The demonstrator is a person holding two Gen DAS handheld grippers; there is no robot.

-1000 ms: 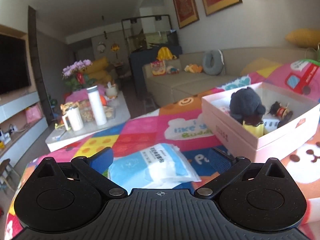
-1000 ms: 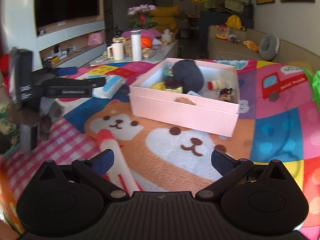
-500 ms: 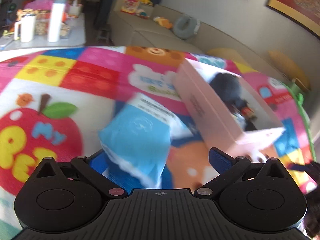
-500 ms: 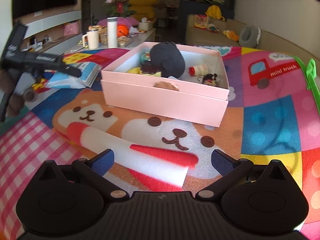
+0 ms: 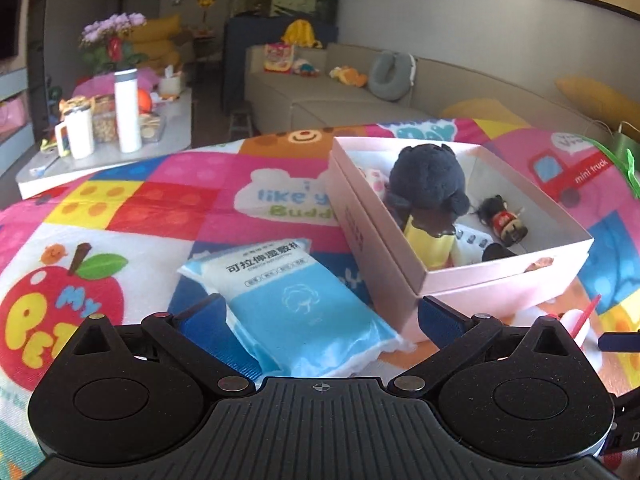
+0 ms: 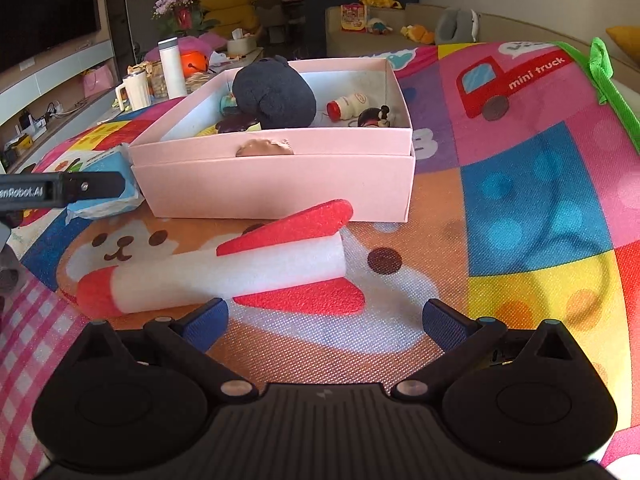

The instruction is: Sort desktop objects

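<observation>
A pink box (image 5: 496,280) sits on the colourful mat and holds a dark plush toy (image 5: 426,182) and small figures; it also shows in the right wrist view (image 6: 276,178). A blue-and-white wipes packet (image 5: 296,300) lies on the mat left of the box, between the fingers of my open left gripper (image 5: 322,314). A red-and-white foam rocket (image 6: 224,270) lies in front of the box. My right gripper (image 6: 324,316) is open and empty, just behind the rocket's fins. The left gripper's body (image 6: 60,190) shows at the left over the packet (image 6: 104,196).
The mat (image 6: 540,208) covers a table with a green edge strap (image 6: 600,68) at the right. Beyond it stand a coffee table with a white flask (image 5: 127,110) and mug, a beige sofa (image 5: 340,100) and a TV unit.
My left gripper has dropped back and levelled over the wipes packet, which now lies between its open fingers. My right gripper has moved forward, closer to the foam rocket and the box.
</observation>
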